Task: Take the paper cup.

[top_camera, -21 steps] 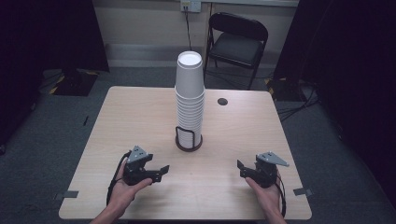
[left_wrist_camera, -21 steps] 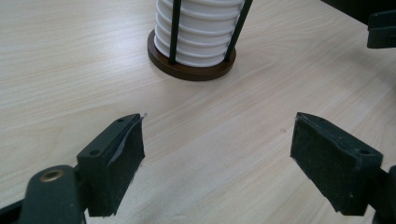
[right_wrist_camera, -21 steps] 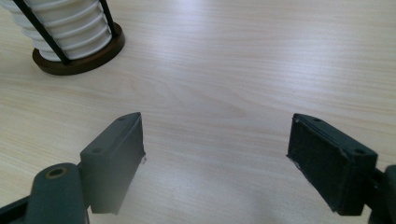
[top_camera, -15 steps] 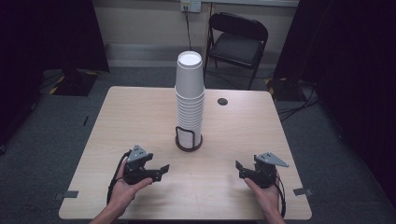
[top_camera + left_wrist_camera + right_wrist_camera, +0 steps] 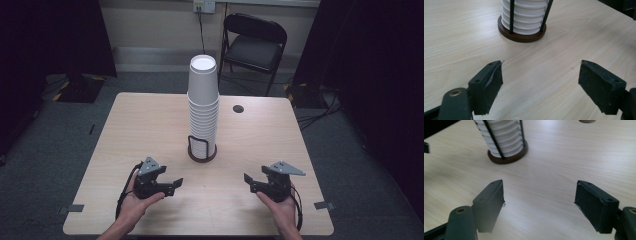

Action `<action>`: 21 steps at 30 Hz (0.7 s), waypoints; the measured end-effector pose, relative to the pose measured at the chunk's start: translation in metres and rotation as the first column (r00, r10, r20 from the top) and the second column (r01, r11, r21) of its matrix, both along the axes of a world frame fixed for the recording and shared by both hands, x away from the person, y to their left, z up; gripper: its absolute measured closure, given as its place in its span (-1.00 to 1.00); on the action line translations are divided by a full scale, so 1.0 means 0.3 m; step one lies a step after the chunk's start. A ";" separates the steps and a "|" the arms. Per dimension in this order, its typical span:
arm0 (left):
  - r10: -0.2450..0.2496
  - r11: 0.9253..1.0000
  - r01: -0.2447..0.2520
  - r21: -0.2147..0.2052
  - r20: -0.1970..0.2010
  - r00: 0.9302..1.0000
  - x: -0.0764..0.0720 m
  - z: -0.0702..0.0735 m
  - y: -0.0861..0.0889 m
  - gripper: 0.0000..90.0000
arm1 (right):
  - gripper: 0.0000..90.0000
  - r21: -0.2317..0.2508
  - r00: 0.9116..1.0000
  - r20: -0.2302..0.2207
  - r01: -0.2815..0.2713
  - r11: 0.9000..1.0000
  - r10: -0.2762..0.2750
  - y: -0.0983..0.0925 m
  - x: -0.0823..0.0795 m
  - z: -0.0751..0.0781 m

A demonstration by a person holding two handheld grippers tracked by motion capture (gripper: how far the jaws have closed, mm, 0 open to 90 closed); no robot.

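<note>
A tall stack of white paper cups (image 5: 202,100) stands in a black wire holder with a round brown base (image 5: 202,154) at the middle of the light wooden table (image 5: 145,125). My left gripper (image 5: 175,185) rests in a hand near the front left, jaws wide apart and pointing toward the holder. In the left gripper view the cups (image 5: 524,17) and base (image 5: 521,38) lie beyond the open gripper (image 5: 540,82), bare table between the pads. My right gripper (image 5: 248,183) sits at the front right, also open; its own view shows the cups (image 5: 504,137) far off past the gripper (image 5: 540,200).
A small dark round grommet (image 5: 238,108) lies in the tabletop behind and right of the stack. A black folding chair (image 5: 255,45) stands behind the table against the wall. Dark curtains hang on both sides, and cables lie on the floor at the right.
The right gripper has edged slightly to the left. The left gripper and the cup stack have stayed where they were.
</note>
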State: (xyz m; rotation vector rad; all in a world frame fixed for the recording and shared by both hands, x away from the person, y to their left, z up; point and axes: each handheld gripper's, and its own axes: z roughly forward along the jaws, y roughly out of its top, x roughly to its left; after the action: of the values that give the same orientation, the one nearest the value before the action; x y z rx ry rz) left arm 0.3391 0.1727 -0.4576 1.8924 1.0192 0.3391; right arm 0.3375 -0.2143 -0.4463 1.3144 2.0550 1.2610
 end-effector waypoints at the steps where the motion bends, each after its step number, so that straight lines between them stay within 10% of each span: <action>1: 0.000 1.000 0.000 0.000 0.000 1.000 0.000 0.000 0.000 -0.57 | -0.50 0.000 1.000 0.000 0.000 1.000 0.000 0.000 0.000 0.000; 21: -0.010 1.000 0.010 0.008 -0.002 1.000 0.000 -0.003 -0.003 -0.56 | -0.64 0.057 0.984 0.110 -0.144 0.988 0.137 0.105 0.067 0.164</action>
State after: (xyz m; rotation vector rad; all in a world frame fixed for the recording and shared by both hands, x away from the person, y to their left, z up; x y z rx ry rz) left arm 0.3393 0.1717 -0.4584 1.9051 1.0103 0.3360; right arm 0.3577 -0.1827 -0.3970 1.1195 2.0788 1.4371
